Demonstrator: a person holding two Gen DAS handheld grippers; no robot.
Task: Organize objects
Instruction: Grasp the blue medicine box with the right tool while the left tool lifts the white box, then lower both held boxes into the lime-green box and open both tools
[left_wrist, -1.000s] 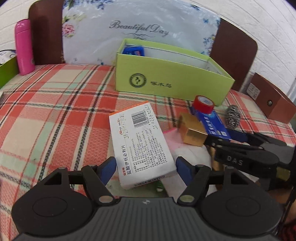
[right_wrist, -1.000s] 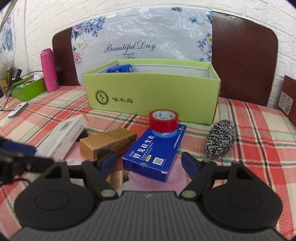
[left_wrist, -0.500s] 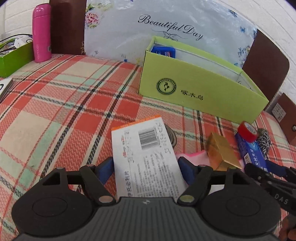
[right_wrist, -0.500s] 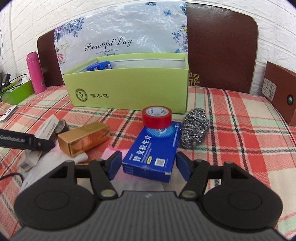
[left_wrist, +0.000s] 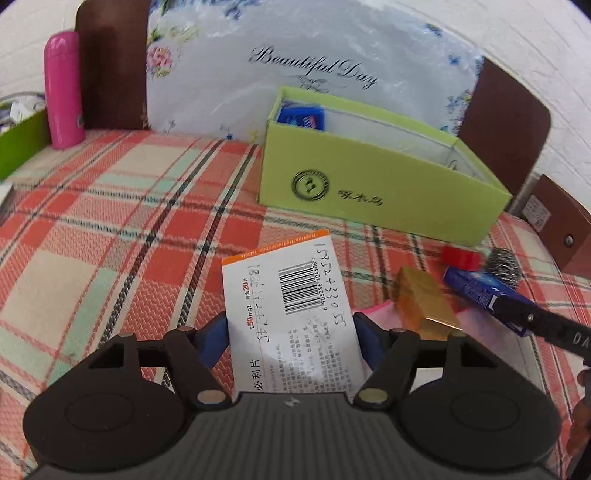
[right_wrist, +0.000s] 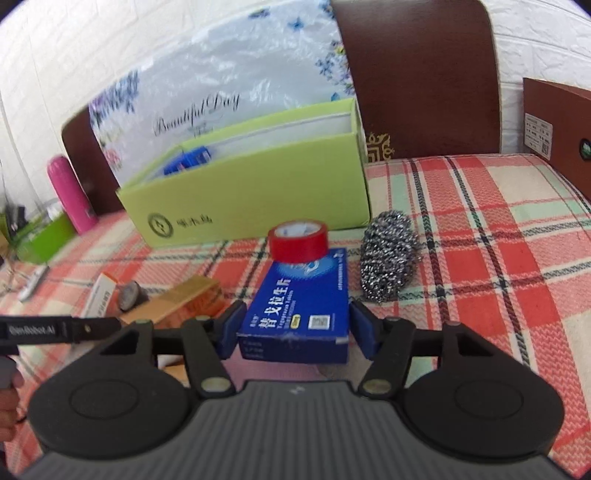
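A white medicine box (left_wrist: 291, 306) with an orange end and a barcode lies lengthwise between my left gripper's (left_wrist: 290, 339) blue pads. The jaws are closing and both pads touch its sides. My right gripper (right_wrist: 295, 328) is closing too, pads against the sides of a blue medicine box (right_wrist: 299, 299). A red tape roll (right_wrist: 297, 242) rests on that box's far end. The green open carton (left_wrist: 369, 184) stands behind on the plaid cloth, with a blue pack (left_wrist: 301, 116) at its left end. A gold box (right_wrist: 184, 299) lies between the two grippers.
A steel scourer (right_wrist: 389, 258) sits right of the blue box, and a pink cloth (right_wrist: 288, 369) lies under it. A dark tape roll (right_wrist: 129, 293) is near the gold box. A pink bottle (left_wrist: 62, 88) and a green tray (left_wrist: 18, 140) stand far left, a brown box (left_wrist: 561, 221) far right.
The white box now sits deeper between the left jaws, which have narrowed onto it. The right gripper has rolled, tilting its view, and its pads have drawn in against the blue box.
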